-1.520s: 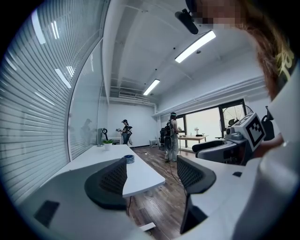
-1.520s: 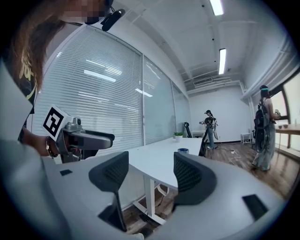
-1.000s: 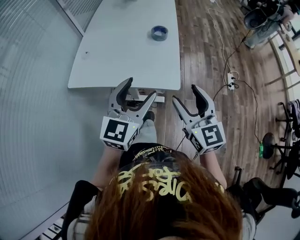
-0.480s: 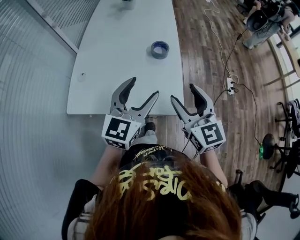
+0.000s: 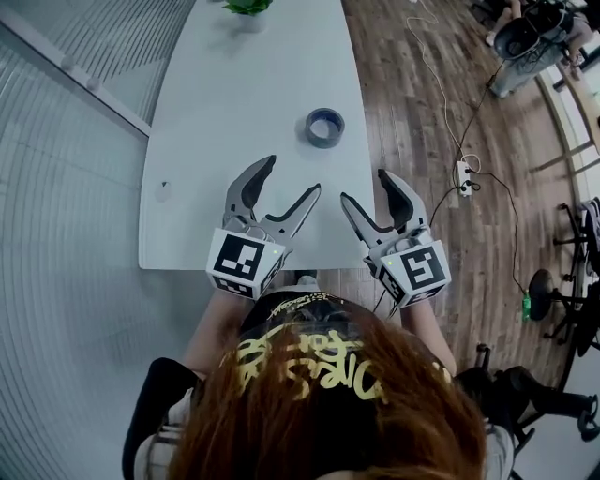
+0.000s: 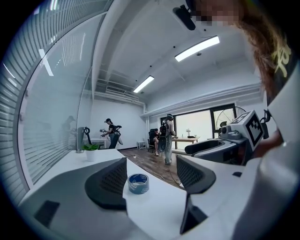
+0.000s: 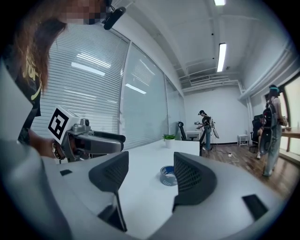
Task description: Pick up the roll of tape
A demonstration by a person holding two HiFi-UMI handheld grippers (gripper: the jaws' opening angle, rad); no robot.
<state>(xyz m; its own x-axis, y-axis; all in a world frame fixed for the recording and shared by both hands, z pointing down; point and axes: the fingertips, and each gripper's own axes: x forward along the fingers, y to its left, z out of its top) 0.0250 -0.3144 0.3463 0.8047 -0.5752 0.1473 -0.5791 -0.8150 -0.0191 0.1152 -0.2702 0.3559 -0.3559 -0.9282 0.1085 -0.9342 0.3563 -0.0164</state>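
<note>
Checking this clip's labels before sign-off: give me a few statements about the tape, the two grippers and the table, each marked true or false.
1. The roll of tape lies flat on the white table. True.
2. The left gripper is shut on the tape. False: its fingers stand apart with nothing held, and the tape lies farther along the table.
3. The right gripper is open and empty. True.
4. A potted plant stands at the table's near edge. False: it stands at the far end, beyond the tape.

white table [image 5: 234, 103] | potted plant [image 5: 247, 9] far end | power strip [image 5: 462, 173] on floor [image 5: 398, 112]
</note>
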